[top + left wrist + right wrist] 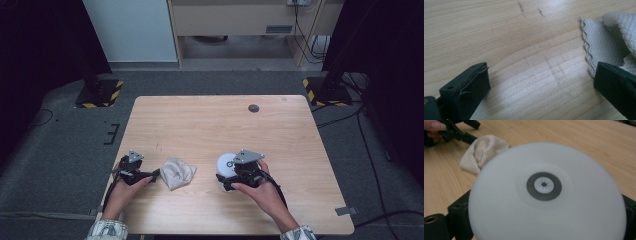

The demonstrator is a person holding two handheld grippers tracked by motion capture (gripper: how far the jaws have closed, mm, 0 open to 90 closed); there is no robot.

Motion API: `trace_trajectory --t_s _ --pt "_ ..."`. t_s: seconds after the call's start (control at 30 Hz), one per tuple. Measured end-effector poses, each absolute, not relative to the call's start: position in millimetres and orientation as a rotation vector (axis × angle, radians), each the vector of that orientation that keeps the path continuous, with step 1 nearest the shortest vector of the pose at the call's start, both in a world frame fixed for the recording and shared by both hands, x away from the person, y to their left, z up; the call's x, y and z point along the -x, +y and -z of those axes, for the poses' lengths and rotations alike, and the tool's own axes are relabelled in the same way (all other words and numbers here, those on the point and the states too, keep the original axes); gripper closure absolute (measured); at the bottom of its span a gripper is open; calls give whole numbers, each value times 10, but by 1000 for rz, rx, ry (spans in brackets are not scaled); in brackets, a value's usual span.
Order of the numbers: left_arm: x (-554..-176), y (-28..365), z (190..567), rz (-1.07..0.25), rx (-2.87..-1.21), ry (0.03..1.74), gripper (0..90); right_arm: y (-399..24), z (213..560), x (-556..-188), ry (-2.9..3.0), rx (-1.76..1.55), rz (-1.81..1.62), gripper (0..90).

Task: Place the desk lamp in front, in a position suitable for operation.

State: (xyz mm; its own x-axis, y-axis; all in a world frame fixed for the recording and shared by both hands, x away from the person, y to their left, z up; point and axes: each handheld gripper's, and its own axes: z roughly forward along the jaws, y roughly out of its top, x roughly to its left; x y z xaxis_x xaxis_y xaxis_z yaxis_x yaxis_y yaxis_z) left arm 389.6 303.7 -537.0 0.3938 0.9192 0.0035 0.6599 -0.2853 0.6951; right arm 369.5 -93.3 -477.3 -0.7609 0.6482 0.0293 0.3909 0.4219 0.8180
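Jaws of your right gripper (226, 183) stand wide, one on each side of the white round object (226, 165), a smooth disc-like body with a dark ring and a small pale hub at its centre. In the right gripper view the white round object (547, 195) sits between the two black jaws, its edges reaching both; whether the pads actually press on it cannot be told. Its ringed face is turned up and toward the gripper's camera; being round, it has no evident long axis. It sits on the wooden table (210, 120), toward your near edge, right of centre. Your left gripper (156, 174) is released: its jaws are spread with bare wood between them, and one jaw tip lies at the scalloped edge of the crumpled beige cloth (609, 40). The cloth (176, 172) lies between the two grippers, apart from the white object.
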Motion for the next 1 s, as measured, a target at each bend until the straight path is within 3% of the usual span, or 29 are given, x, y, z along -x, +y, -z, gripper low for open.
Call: trace_trajectory --t_s 0.63,0.83,0.97,1.0 --pt "-3892 3045 5351 -537 -2056 1336 7 -1657 4833 -3421 2385 -909 -1216 71" --pt "-3769 2982 5088 -624 -1987 1282 129 -1737 4772 -3439 2332 -926 -1249 154" --pt "-3640 2847 4930 -629 -1950 1213 201 -1758 4765 -3450 2335 -929 -1255 235" --pt "-3561 2722 4871 -586 -1959 1143 263 -1772 4759 -3461 2332 -932 -1265 253"
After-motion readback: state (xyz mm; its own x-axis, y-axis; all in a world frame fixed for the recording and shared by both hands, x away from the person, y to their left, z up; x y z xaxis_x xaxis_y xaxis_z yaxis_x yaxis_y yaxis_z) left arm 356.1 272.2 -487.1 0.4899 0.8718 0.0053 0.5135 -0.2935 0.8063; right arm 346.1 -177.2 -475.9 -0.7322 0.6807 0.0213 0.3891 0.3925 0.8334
